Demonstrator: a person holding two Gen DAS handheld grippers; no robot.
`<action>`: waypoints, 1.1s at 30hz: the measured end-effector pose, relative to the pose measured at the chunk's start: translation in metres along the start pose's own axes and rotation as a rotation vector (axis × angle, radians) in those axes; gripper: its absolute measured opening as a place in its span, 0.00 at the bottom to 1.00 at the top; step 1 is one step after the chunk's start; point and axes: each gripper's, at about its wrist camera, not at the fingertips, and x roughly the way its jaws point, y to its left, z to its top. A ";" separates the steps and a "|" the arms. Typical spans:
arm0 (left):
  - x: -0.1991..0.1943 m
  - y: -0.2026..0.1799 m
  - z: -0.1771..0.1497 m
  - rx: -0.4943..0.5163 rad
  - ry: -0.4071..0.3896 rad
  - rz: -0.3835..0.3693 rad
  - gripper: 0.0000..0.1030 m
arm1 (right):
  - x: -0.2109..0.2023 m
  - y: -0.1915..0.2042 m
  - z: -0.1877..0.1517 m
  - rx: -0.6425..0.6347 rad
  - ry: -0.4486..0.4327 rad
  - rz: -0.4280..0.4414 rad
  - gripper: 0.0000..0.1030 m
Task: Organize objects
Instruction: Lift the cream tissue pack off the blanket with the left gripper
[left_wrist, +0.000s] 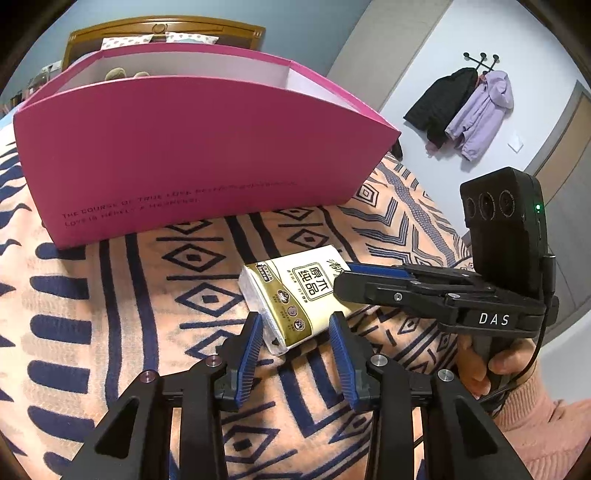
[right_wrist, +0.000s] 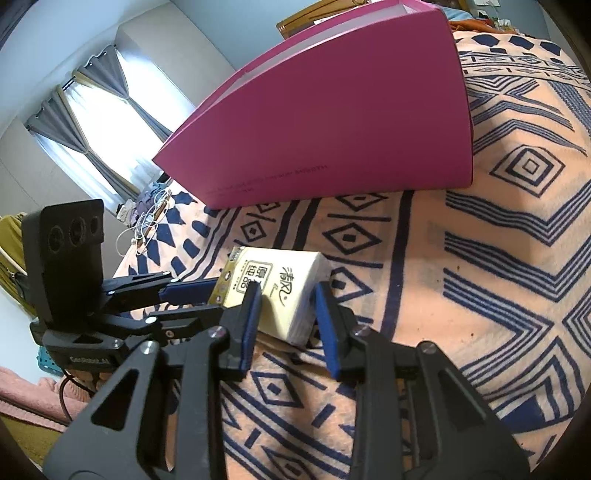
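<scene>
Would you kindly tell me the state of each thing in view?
tissue pack: lying flat on the blanket, gripped at both ends.
pink box: upright, top open.
left gripper: jaws shut on the tissue pack.
right gripper: jaws shut on the tissue pack.
jackets: hanging on wall hooks.

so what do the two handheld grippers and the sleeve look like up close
Both are black plastic linkage frames with silver rivets and ribbed blue finger pads. The right gripper bears white "DAS" lettering, a black three-lens camera block with a green light, and a black cable. The sleeve is pink knit.
</scene>
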 end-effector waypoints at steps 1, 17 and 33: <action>-0.001 0.000 0.000 0.002 -0.003 0.001 0.36 | -0.001 0.000 0.000 0.000 -0.004 0.000 0.32; -0.020 -0.012 0.004 0.042 -0.055 0.015 0.36 | -0.015 0.015 0.002 -0.029 -0.061 -0.007 0.32; -0.032 -0.024 0.009 0.071 -0.088 0.019 0.36 | -0.025 0.025 0.003 -0.052 -0.099 -0.009 0.33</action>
